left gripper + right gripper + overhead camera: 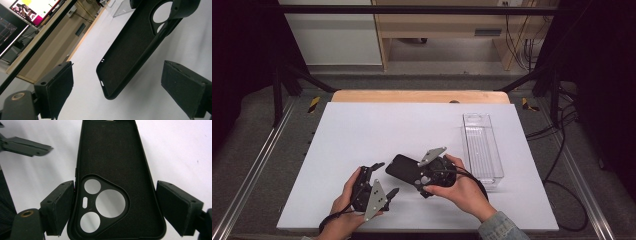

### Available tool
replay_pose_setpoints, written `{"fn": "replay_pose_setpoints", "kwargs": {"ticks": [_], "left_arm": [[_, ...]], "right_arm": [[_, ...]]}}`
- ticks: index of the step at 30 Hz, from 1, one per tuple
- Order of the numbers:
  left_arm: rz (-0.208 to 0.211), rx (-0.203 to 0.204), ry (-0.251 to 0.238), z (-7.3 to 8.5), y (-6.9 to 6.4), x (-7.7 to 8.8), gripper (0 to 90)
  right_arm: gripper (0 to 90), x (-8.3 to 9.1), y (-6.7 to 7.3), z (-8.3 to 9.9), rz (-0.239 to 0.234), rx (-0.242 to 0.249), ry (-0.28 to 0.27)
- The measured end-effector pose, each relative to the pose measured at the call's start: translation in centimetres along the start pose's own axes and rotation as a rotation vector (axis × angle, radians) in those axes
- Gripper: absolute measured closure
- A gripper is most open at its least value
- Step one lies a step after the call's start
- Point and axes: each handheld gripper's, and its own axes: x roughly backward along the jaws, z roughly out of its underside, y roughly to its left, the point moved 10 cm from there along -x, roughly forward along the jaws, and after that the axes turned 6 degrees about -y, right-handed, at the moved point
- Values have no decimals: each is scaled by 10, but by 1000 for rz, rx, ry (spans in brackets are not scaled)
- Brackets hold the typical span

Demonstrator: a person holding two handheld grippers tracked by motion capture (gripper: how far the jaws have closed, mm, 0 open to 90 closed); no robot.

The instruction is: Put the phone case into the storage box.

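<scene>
1. Work item: 1 black phone case (403,168), open side up, camera cut-out at its right end. It sits near the middle of the white table top (362,130), toward the near edge, left of the clear plastic bin (482,147).

2. Right gripper (421,172): the jaws stand wide, 1 on each long edge of the phone case at the cut-out end. In the right gripper view (115,202) the pads bear on the case edges, so this reads as a grip across the full width of the case. The right hand (464,192) carries the gripper from the near right.

3. Left gripper (384,178): the jaws stand wide with nothing between the pads. In the left gripper view (122,87) the free end of the phone case (135,47) lies ahead of the jaws, close but not touching.

4. Whether the free end of the case rests on the table top or hangs just above it cannot be told.

5. Progress, as a judgement: pick-up by the right gripper is done. The clear plastic bin holds nothing. The left gripper has not yet taken hold. Remaining steps probably include a second grip on the free end, or a transfer to the bin.
</scene>
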Motion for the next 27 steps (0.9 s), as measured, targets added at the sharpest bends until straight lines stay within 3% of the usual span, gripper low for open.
{"fn": "replay_pose_setpoints", "kwargs": {"ticks": [10,11,20,27], "left_arm": [[-14,-39,23,3,-5,-3,135],[-23,-57,30,4,-5,-3,142],[-55,-91,48,6,-3,-3,188],[-60,-163,66,6,-6,-4,268]], "right_arm": [[177,-3,9,-8,-15,30,4],[177,-4,11,-9,-21,34,5],[177,-6,19,-15,-35,47,0],[176,-7,24,-19,-44,56,-7]]}}
